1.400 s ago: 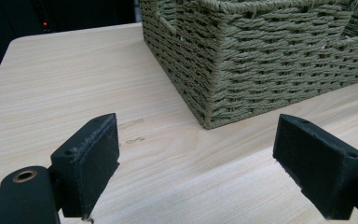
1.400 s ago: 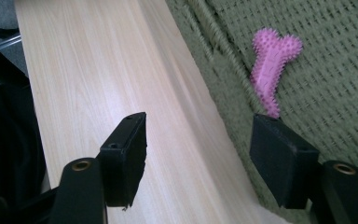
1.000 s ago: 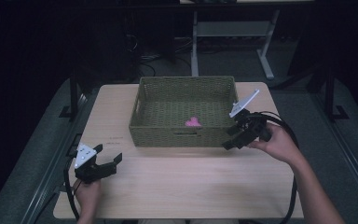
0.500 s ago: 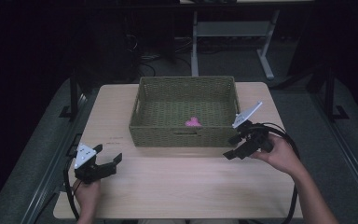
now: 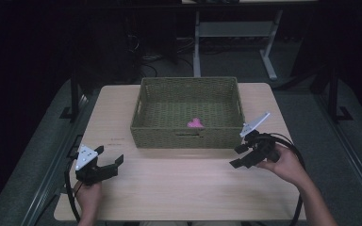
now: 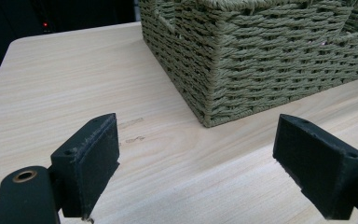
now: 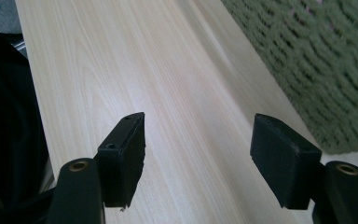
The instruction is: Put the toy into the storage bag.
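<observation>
1. Closest to the person, the left gripper [image 5: 107, 165] sits low over the near left part of the wooden table [image 5: 179, 188], held in the left hand [image 5: 88, 197]. Jaws spread wide, nothing between them, just bare wood in the left gripper view.
2. The right gripper [image 5: 239, 156] is over on the near right side in the right hand [image 5: 287, 167], close to the front right corner of the basket but not touching it. Jaws are apart here too and empty; the right gripper view has plain tabletop in the gap, with the woven wall off to one side.
3. Further back, the green wicker basket [image 5: 184, 136] stands around the middle of the table, open top, with a handle slot in its front wall.
4. Inside it, a small pink thing [image 5: 195, 123] lies on the bottom near the front wall, a bit right of centre. Too small to tell what it is.
5. Past the table it's dark: a white desk frame [image 5: 235, 33] and some cables [image 5: 146, 52] on the floor.
</observation>
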Available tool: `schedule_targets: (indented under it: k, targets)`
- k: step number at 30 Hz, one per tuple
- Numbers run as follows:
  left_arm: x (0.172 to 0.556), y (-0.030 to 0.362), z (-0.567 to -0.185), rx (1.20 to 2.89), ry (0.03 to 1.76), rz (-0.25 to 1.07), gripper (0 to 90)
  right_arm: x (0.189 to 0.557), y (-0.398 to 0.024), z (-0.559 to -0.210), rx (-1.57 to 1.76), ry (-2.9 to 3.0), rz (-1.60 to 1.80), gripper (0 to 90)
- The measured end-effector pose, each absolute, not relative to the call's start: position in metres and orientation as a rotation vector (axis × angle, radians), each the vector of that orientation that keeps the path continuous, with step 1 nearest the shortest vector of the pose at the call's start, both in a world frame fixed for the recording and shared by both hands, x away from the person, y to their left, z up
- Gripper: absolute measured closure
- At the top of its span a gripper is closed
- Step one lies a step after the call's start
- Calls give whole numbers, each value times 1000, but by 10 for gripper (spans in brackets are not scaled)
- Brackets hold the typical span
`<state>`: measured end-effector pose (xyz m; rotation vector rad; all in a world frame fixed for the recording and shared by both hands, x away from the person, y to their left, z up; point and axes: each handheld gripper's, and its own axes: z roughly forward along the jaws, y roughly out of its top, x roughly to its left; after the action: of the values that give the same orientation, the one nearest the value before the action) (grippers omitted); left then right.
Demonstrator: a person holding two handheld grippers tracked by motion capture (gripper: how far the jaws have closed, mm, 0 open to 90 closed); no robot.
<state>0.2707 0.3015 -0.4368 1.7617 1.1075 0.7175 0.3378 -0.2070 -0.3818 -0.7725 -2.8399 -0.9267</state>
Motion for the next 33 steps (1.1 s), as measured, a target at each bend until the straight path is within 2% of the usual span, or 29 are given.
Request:
schedule_targets:
  k: [33]
  targets:
    - [271, 300, -437, 1771, 1103, 719, 138, 306, -243, -431, -946, -2777, -988, 335]
